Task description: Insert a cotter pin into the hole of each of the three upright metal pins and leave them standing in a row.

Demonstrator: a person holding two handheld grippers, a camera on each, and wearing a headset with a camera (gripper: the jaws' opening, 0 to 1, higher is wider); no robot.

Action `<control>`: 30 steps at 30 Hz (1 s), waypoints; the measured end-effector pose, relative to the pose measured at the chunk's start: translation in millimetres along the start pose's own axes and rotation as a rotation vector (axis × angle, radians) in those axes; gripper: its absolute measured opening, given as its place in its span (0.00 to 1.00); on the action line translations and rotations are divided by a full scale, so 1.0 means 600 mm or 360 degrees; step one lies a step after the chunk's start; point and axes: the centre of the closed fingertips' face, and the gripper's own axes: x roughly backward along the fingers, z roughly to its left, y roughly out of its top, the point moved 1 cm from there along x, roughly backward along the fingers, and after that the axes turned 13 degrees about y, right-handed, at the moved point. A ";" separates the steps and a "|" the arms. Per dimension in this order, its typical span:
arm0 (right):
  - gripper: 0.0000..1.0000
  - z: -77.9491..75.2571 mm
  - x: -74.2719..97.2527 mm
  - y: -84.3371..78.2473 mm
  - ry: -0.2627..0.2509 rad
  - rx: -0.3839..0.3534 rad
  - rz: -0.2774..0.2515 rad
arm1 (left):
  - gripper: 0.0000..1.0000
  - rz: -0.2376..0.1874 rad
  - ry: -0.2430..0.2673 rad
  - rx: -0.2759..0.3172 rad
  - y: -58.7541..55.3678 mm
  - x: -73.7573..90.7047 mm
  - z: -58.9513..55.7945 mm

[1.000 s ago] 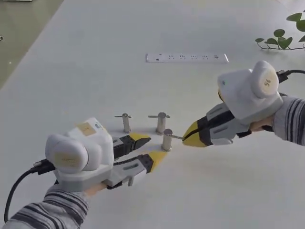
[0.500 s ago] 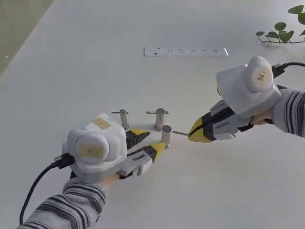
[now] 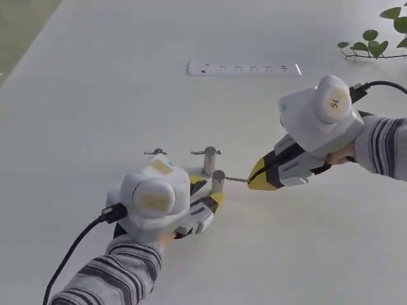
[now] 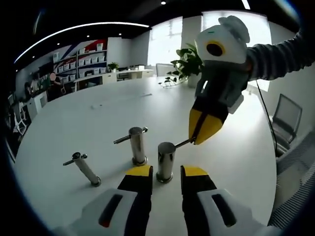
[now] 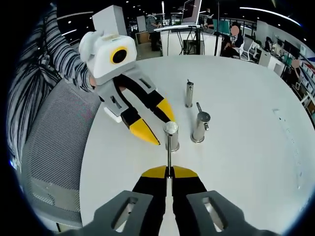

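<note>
The right claw point(image 5: 169, 172) pinches the thin steel cotter pin point(image 5: 169, 156), its tip just beside the top of the near upright silver metal pin point(image 5: 171, 135). The left claw point(image 4: 165, 171), spread, flanks that pin's base: best steady it there, then push straight and level.

Head view downward, gripper views opposed, close, sharing front pin point(image 3: 218, 180)
</note>
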 end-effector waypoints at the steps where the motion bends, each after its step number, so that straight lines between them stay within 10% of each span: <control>1: 0.00 -0.001 0.000 0.001 0.0005 -0.0001 -0.0001 | 0.19 0.0004 -0.0004 -0.0004 0.000 -0.003 -0.002; 30: 0.00 -0.013 -0.005 0.007 -0.0002 0.0159 0.0020 | 0.10 0.0029 -0.0020 -0.0066 -0.007 -0.028 0.001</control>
